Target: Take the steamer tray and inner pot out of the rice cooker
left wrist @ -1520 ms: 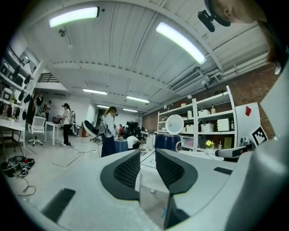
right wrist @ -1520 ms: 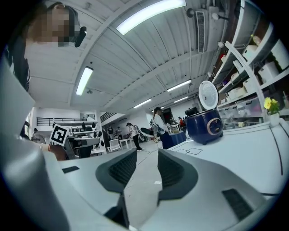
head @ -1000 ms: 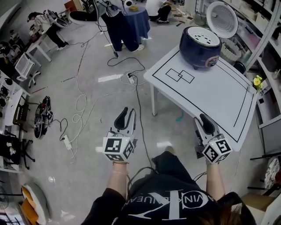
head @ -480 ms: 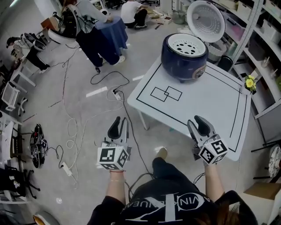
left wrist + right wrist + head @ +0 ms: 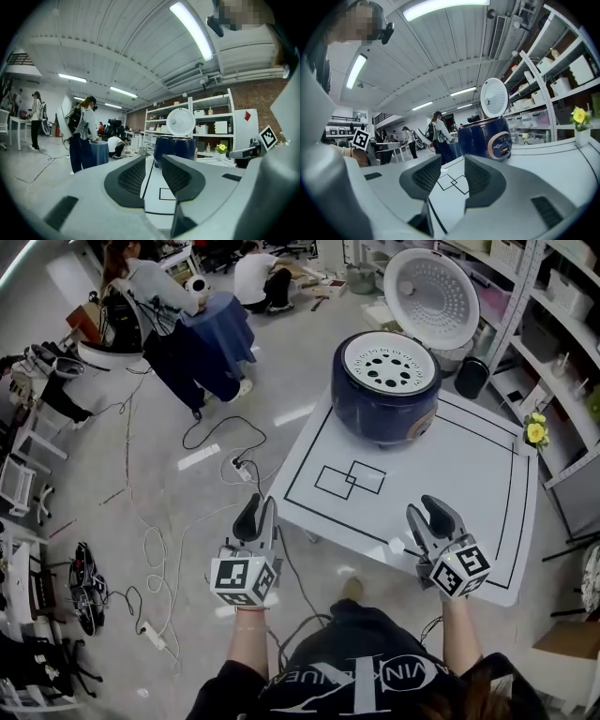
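The blue rice cooker (image 5: 384, 399) stands at the far side of the white table (image 5: 469, 474), its lid (image 5: 433, 296) swung up; the holed steamer tray (image 5: 386, 360) sits in its top; the left gripper (image 5: 262, 509) hangs over the floor beside the table's near edge, jaws apart and empty; the right gripper (image 5: 428, 514) hovers above that edge, jaws apart, nothing between them.

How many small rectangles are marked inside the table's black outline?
2: the left rectangle and the right rectangle, corners overlapping, on the table before the rice cooker. None seems hidden.
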`<state>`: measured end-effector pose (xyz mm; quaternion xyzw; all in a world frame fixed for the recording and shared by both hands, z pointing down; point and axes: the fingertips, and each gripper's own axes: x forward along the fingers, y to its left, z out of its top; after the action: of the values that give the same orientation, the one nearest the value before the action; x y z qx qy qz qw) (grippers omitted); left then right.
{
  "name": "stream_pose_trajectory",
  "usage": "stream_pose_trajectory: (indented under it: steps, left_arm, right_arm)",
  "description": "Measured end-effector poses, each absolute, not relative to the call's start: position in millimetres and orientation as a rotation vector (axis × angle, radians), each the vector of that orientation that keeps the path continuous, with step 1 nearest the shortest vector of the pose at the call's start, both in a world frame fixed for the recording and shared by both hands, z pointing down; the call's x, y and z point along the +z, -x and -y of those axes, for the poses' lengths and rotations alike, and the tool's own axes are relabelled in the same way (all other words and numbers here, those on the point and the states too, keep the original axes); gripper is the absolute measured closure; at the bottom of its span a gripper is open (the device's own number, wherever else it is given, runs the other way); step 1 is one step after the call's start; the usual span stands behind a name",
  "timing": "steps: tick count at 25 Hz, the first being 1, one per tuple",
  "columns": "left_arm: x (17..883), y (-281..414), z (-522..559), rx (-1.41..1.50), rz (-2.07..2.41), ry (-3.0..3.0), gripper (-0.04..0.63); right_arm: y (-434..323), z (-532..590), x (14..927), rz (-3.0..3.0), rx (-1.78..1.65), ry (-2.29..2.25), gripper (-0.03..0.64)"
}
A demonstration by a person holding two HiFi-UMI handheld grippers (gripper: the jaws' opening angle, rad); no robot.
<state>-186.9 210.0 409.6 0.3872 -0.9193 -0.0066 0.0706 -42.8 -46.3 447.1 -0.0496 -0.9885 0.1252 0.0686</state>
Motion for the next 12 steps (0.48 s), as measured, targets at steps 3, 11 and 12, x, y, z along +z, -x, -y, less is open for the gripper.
stream_pose_trajectory:
  steps: [3, 11, 12]
  left_arm:
    - [407.6, 211.4, -192.0, -0.023, 2.758, -1.201, 0.512]
    - [404.9, 251.4, -143.3, -0.053, 2.734, -1.297, 0.512]
    - [403.6, 254.2, -136.5, -0.054, 2.726, -1.314, 0.512]
  right_arm:
    - [60.1, 57.9, 448.0, 2.984, 0.382, 0.122, 0.48]
    - [86.1, 87.0, 442.5, 3.01, 0.371, 0.037, 0.48]
    - [87.7, 89.3, 440.7, 3.012, 0.372, 0.026, 0.48]
